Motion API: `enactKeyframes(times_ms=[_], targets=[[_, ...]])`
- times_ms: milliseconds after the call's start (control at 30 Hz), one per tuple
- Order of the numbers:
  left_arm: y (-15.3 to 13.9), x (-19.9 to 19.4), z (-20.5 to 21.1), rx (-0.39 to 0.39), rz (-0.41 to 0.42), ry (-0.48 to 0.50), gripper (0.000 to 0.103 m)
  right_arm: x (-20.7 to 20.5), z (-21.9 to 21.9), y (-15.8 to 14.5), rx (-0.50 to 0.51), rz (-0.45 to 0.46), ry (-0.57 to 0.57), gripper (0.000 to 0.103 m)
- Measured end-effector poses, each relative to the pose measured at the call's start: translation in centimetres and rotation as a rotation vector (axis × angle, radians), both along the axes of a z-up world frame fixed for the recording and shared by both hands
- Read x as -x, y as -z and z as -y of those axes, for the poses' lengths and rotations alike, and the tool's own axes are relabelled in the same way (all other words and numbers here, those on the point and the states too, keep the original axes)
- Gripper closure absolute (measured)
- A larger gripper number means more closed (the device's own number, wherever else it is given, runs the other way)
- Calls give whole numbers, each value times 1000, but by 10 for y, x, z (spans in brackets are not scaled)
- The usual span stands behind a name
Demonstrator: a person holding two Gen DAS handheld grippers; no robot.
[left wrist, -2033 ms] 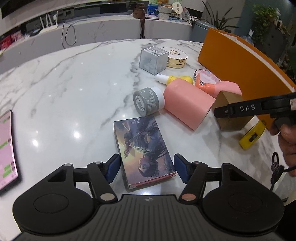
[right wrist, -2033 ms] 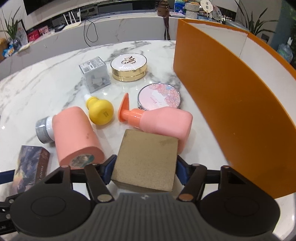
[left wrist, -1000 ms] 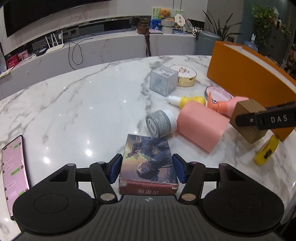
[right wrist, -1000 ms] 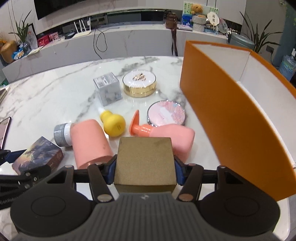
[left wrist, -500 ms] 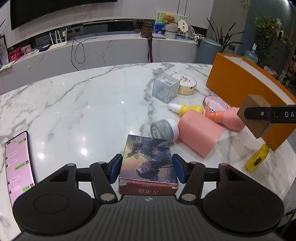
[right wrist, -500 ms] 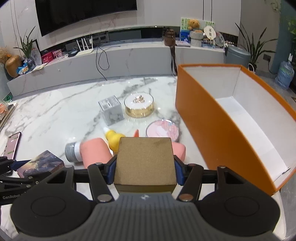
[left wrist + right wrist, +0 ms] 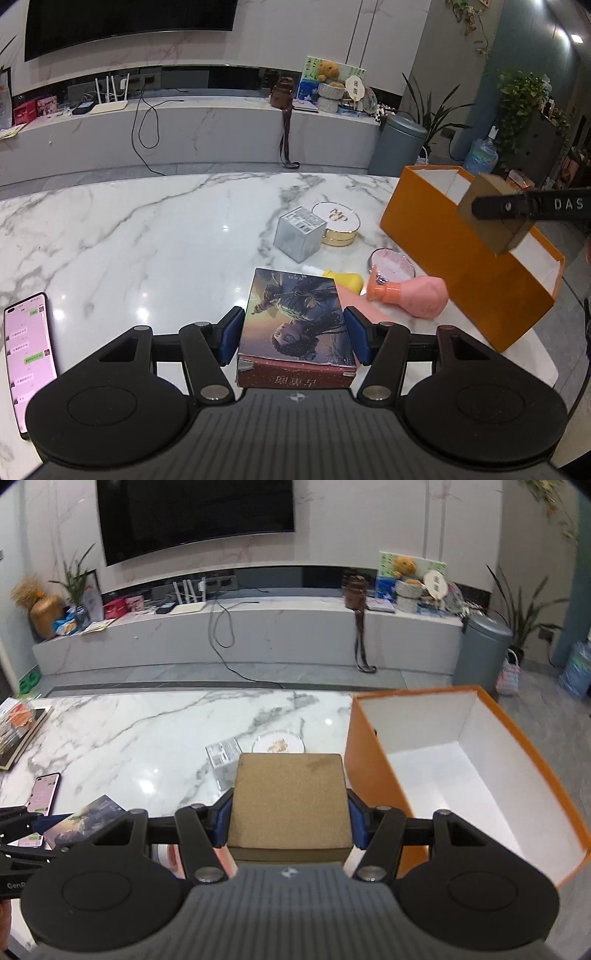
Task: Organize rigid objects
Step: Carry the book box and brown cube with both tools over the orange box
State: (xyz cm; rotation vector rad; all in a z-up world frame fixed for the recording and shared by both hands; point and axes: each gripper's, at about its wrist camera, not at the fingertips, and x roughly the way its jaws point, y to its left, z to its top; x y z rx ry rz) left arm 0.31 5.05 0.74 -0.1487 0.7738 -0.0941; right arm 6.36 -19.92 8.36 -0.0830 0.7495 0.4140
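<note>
Above the table, each hand-held gripper (image 7: 294, 341) (image 7: 289, 821) clamps a box.

Premises: a home living room, evidenced by wall-mounted television (image 7: 195, 513) at 12 o'clock, low marble media console (image 7: 258, 627), potted plants (image 7: 517, 613) at 2 o'clock.

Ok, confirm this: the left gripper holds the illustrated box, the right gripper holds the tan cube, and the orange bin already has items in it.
Not quite. The orange bin is empty; the right wrist view shows only its bare white inside. The rest stands: the left gripper holds the illustrated box, and the right gripper holds the tan cube.
</note>
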Motion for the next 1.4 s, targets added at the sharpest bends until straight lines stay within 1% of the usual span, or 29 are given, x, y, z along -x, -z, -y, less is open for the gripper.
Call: enactKeyframes(times_ms=[67,133,200,267,400,533,633,700,767,900,1067,1133,1200,1300,1400], targets=[[-8,-5,9,-25,8,29,36,-2,5,-6,3,22,-17,44],[-19,-6,19,-49,32,50,36,-2,16,-10,-17,28,-22,44],[-30,-11,29,-48,49,65,36,-3,28,-11,-35,32,-21,44],[-40,-20,43,-29,56,86,36,-5,42,-13,-48,38,-6,44],[-56,-43,83,-18,78,157,36,-12,79,-10,-85,34,56,44],[-69,-73,130,-8,80,261,36,-19,120,-6,-105,26,150,44],[-75,-95,167,-34,86,318,36,-23,147,-1,-131,18,221,44],[-76,-108,189,-46,89,350,36,-26,158,2,-131,12,256,44],[-72,-120,208,-45,82,371,36,-32,165,7,-115,9,277,44],[-64,-143,237,-41,57,381,36,-43,171,16,-83,3,300,44],[-41,-155,265,-89,14,397,36,-60,183,28,-3,-10,358,44],[-31,-154,274,-108,3,406,36,-67,187,36,13,-26,360,44],[-23,-159,278,-114,-14,392,36,-71,191,44,25,-45,352,44],[-10,-166,280,-99,-54,371,36,-72,196,55,57,-65,340,44],[-1,-165,280,-91,-80,370,36,-74,204,62,41,-85,309,44]])
